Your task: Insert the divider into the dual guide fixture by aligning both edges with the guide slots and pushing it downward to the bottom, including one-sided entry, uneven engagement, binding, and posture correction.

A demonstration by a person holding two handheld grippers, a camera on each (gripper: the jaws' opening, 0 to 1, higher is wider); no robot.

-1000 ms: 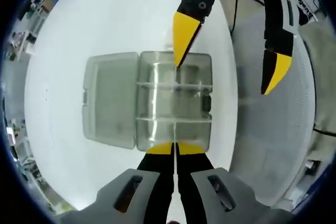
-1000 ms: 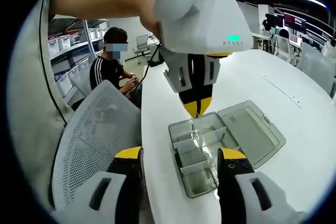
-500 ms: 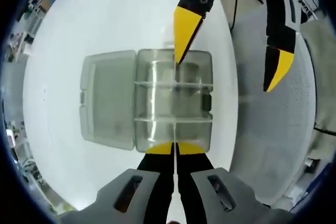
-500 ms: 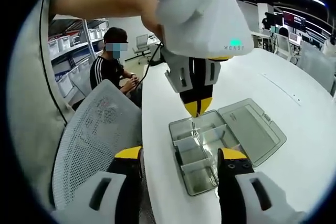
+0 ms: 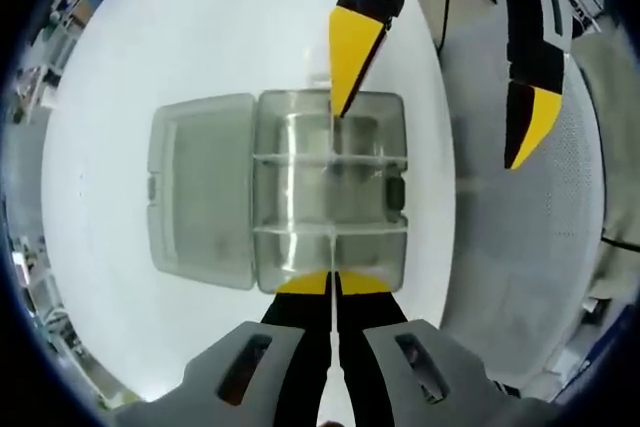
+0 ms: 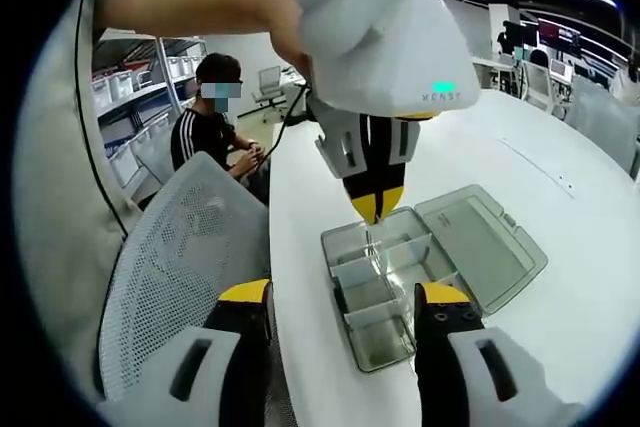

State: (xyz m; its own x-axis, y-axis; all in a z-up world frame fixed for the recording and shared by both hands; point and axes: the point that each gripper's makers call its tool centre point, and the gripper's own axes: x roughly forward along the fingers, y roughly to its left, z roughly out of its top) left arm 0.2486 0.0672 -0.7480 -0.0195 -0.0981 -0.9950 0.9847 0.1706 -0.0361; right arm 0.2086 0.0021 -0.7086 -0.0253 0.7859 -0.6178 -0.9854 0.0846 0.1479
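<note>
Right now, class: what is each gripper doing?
Left gripper: shut on the clear divider.
Right gripper: open, holding nothing.

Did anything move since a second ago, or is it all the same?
Hardly anything. The left tongs stay pinched shut on the clear divider, standing in the open box on the white table. The right tongs stay open beside the box. Only the cameras drifted slightly.
</note>
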